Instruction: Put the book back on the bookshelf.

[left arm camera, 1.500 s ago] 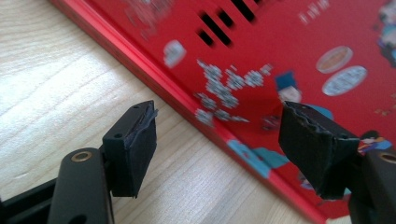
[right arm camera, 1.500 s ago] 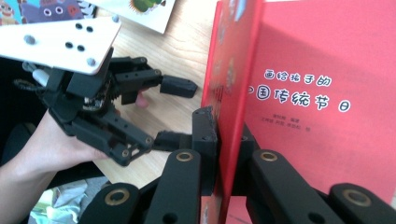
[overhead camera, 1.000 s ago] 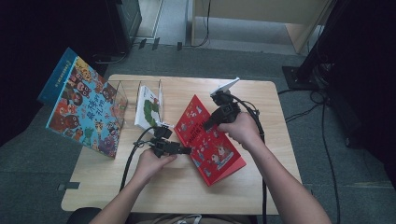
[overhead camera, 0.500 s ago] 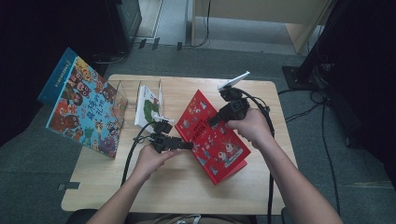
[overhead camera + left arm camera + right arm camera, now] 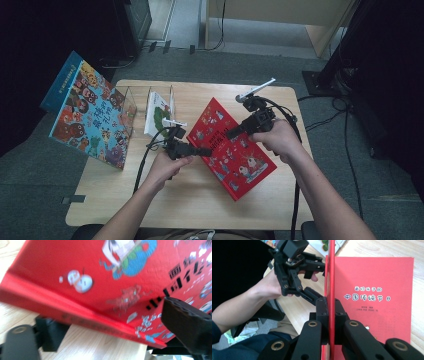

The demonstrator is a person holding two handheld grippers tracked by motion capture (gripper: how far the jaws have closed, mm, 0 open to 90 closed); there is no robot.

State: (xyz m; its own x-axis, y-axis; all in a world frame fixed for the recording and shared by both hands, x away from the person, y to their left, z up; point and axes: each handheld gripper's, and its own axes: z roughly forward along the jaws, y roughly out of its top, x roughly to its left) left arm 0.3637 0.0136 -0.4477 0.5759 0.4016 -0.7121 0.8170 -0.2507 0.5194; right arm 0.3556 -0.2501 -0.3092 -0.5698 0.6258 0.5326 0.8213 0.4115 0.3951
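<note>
A red picture book (image 5: 235, 157) lies across the middle of the wooden table (image 5: 165, 205). My right gripper (image 5: 231, 134) is shut on the front cover's edge and holds the cover up, seen edge-on in the right gripper view (image 5: 329, 307). The red title page (image 5: 374, 297) lies flat beside it. My left gripper (image 5: 207, 151) is at the book's spine side. Its jaws have just been opening. In the left gripper view (image 5: 113, 322) they stand wide, with the spine (image 5: 82, 316) between them and one jaw below it, and no pad presses on it.
A large colourful book (image 5: 92, 117) leans at the table's left edge. A white and green book (image 5: 159, 112) stands in a clear rack behind the left hand. Cables trail from both grippers. Bare table lies toward the front edge.
My right gripper has risen and moved right with the cover, so the book stands further open. The left hand has stayed by the spine, and its jaws have widened.
</note>
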